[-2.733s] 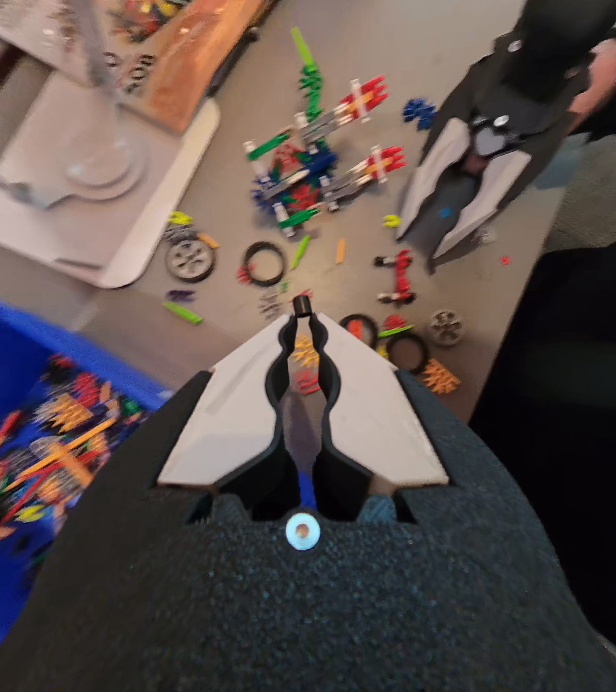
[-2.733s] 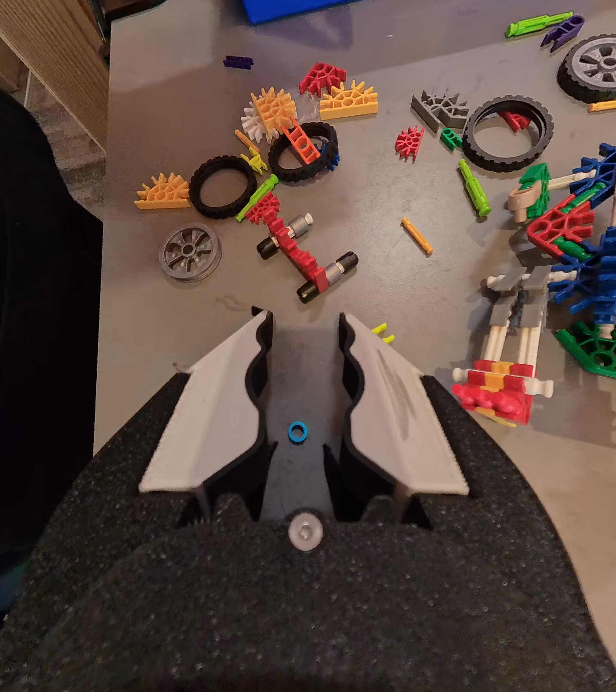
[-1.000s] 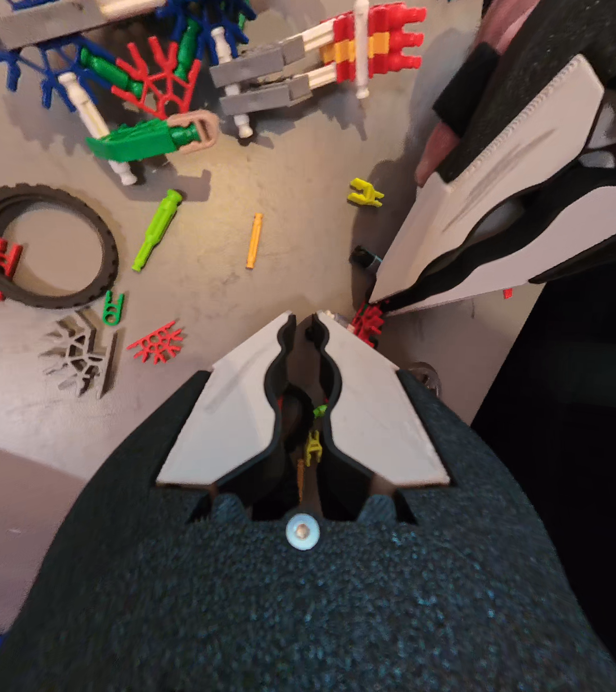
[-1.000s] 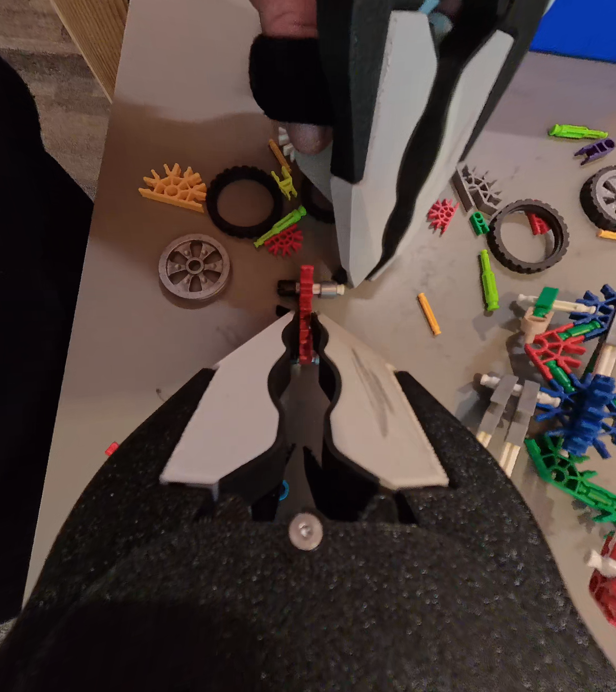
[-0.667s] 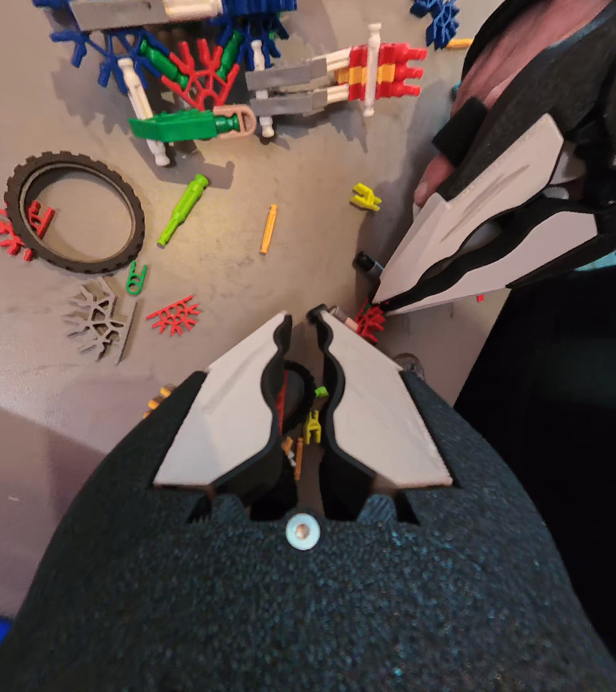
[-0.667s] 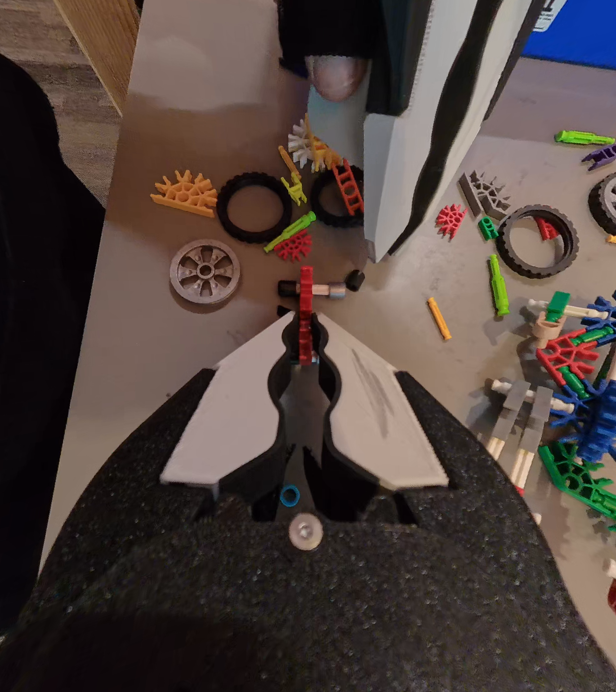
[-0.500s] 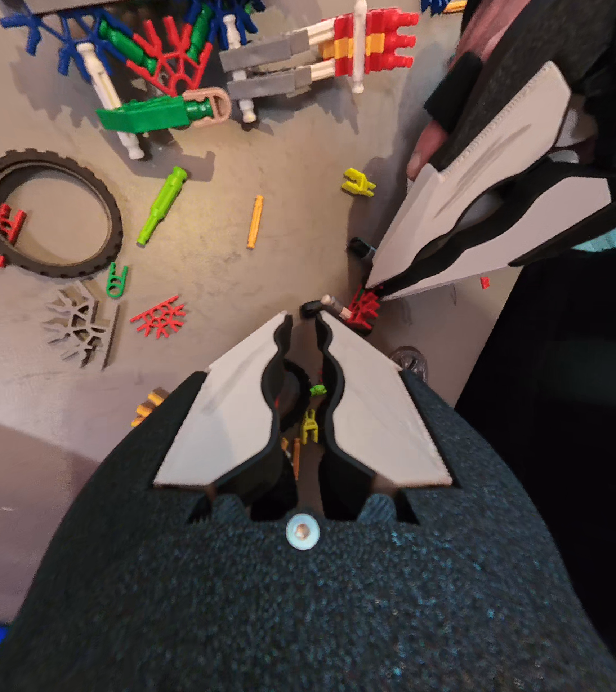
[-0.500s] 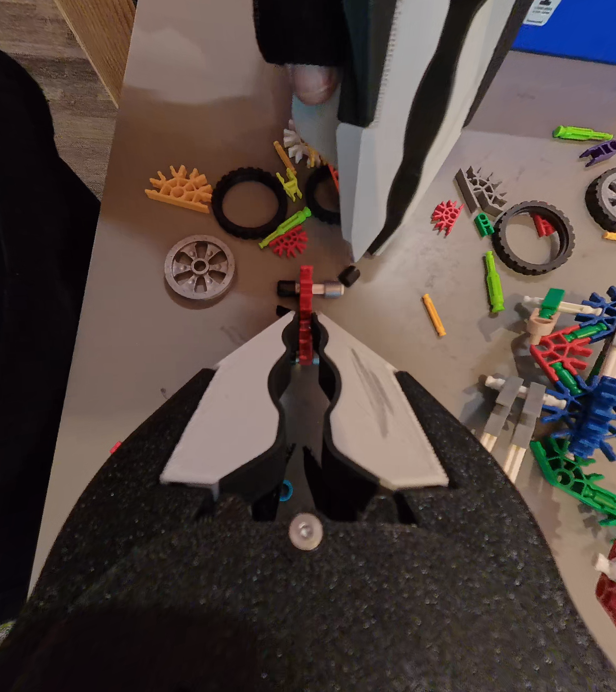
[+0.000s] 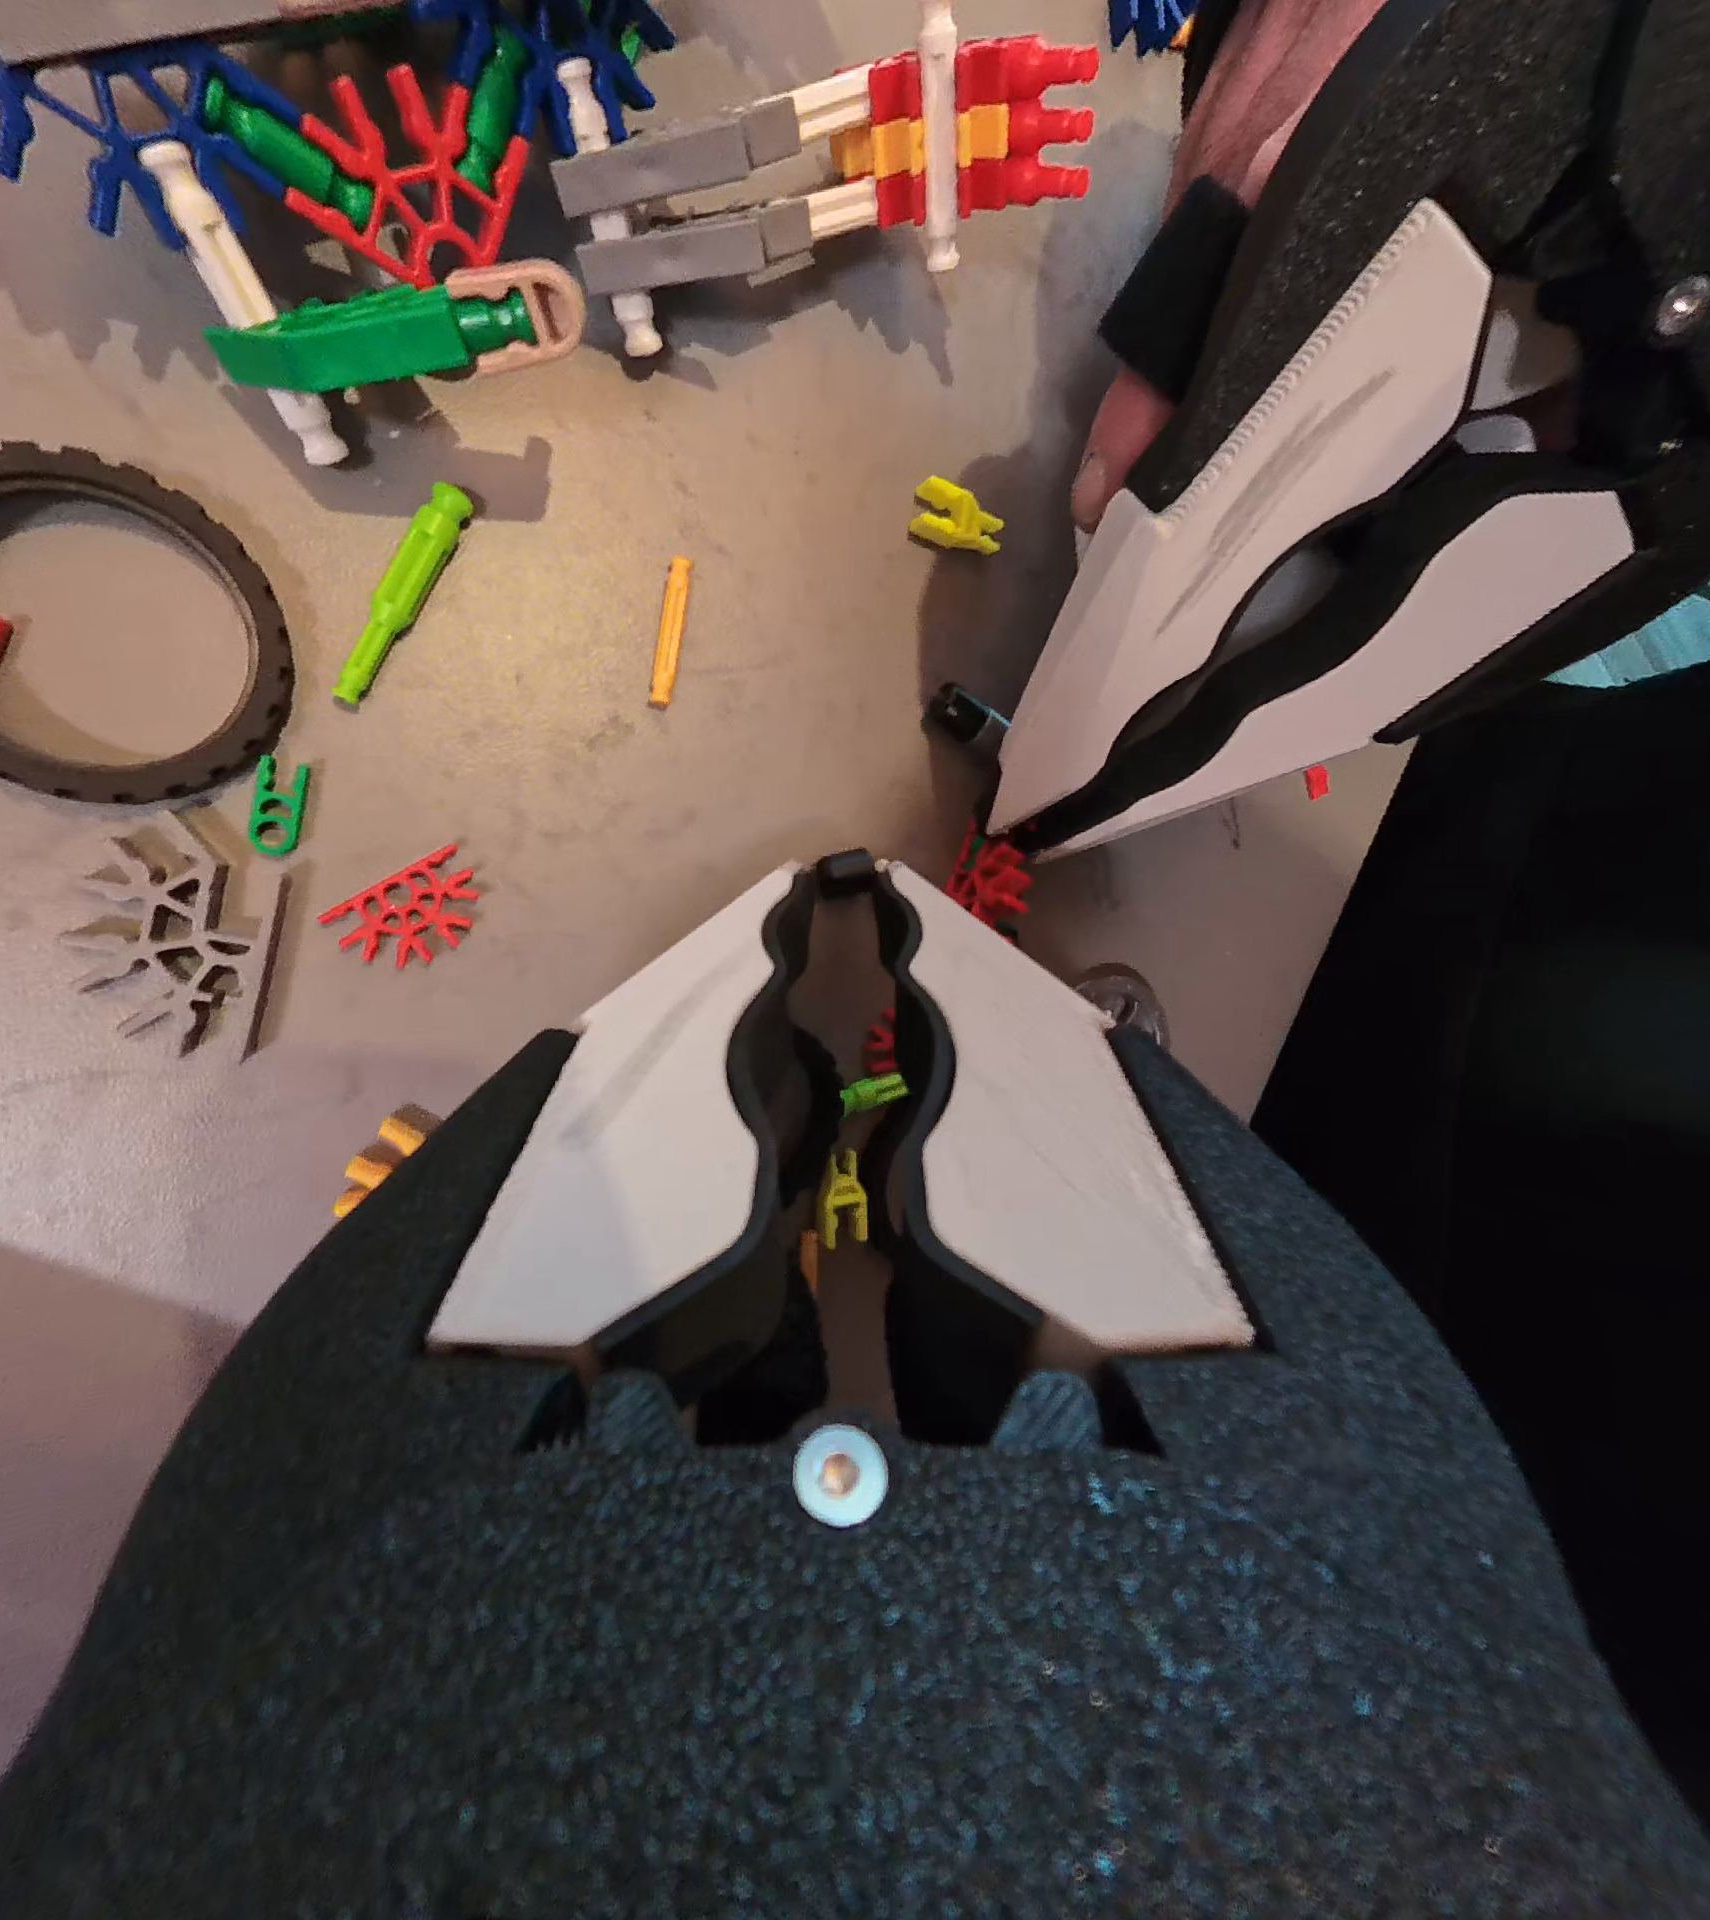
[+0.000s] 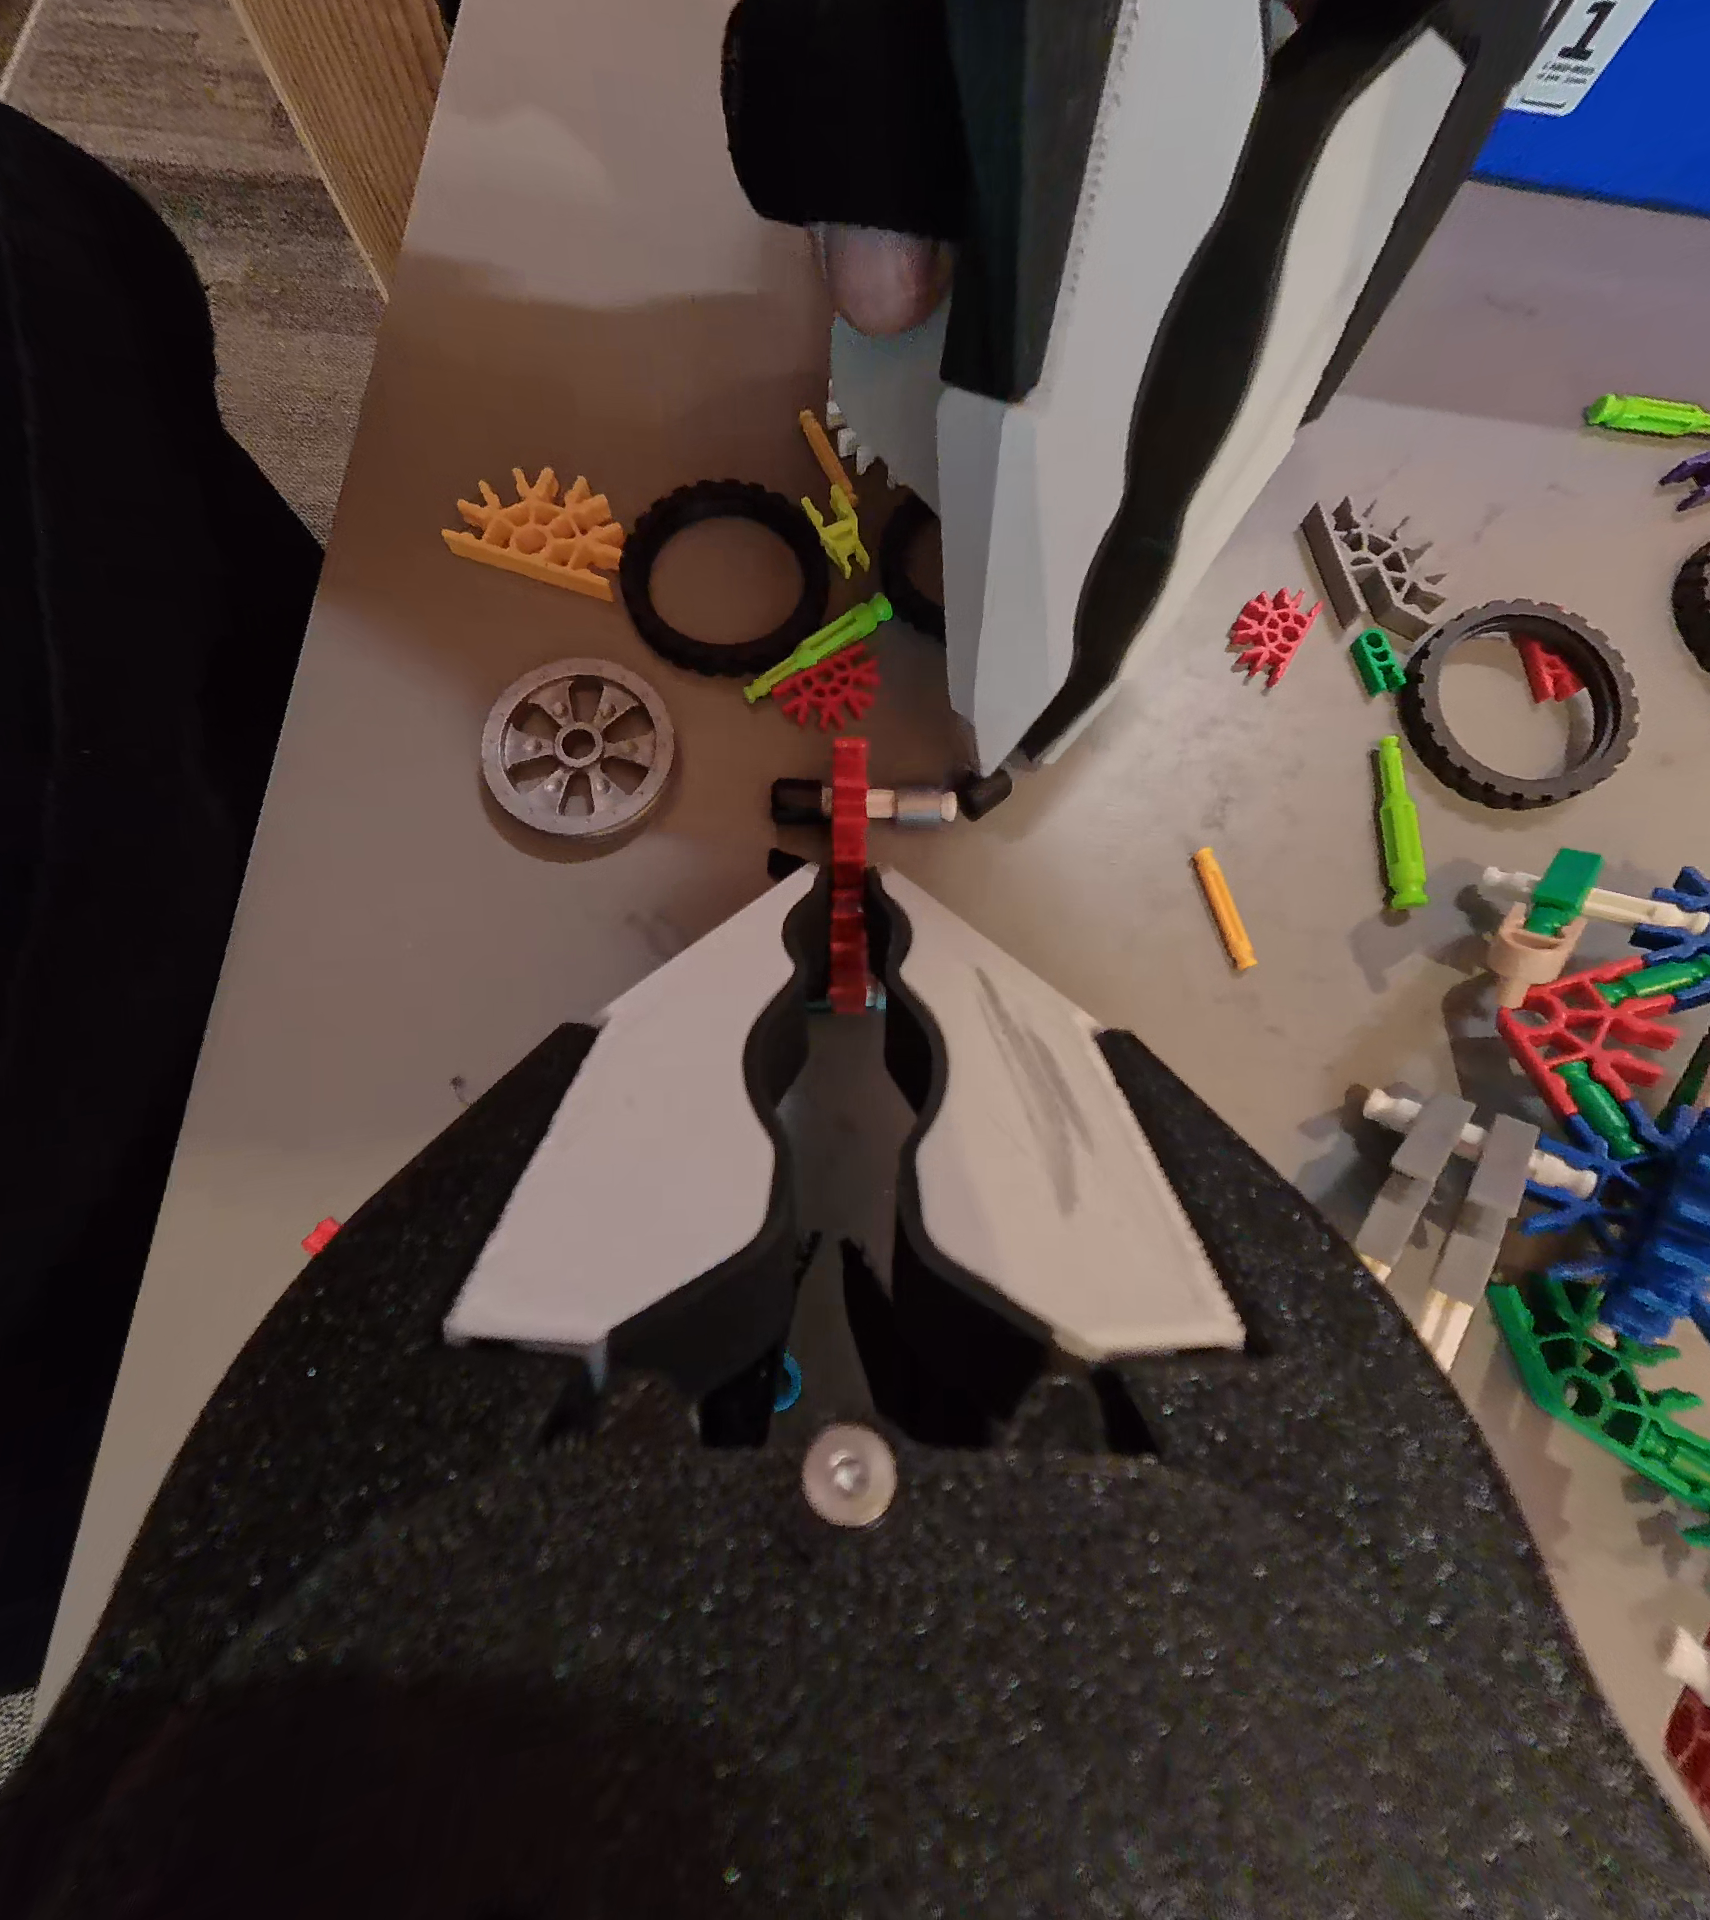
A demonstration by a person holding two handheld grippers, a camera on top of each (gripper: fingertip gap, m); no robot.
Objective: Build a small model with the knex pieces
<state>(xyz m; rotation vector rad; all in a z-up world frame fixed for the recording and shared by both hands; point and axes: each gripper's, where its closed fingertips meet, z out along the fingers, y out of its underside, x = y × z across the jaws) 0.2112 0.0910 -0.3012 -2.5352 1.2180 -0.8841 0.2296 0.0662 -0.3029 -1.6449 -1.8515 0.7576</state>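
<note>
My right gripper [image 10: 846, 873] is shut on a red toothed connector [image 10: 849, 935] that stands on edge just above the grey table [image 10: 539, 1018]. A short white and grey rod [image 10: 908, 805] with black end caps runs crosswise through the connector. My left gripper [image 9: 846, 868] is shut on the rod's black end cap [image 9: 846, 871]. In the right wrist view the left gripper [image 10: 996, 774] comes down from the top onto that cap [image 10: 986, 795]. In the left wrist view the right gripper [image 9: 1012, 831] reaches in from the upper right, pinching the red connector [image 9: 986, 883].
Loose parts lie around: a black tyre [image 9: 92, 644], grey [image 9: 165, 956] and red [image 9: 404, 914] connectors, green [image 9: 399, 592] and orange [image 9: 669, 644] rods, a yellow clip [image 9: 955, 516], a wheel hub [image 10: 576, 748]. A built model [image 10: 1661, 1195] sits right; a blue bin [image 10: 1661, 135] behind. The table edge is close. The tips of both grippers are at nearly the same place. About 6 centimeters separates my right fingertips from the wheel hub [image 10: 576, 748].
My left gripper opened slightly, moved onto the rod's black end cap and closed on it. My right gripper kept its hold on the red connector, almost still.
</note>
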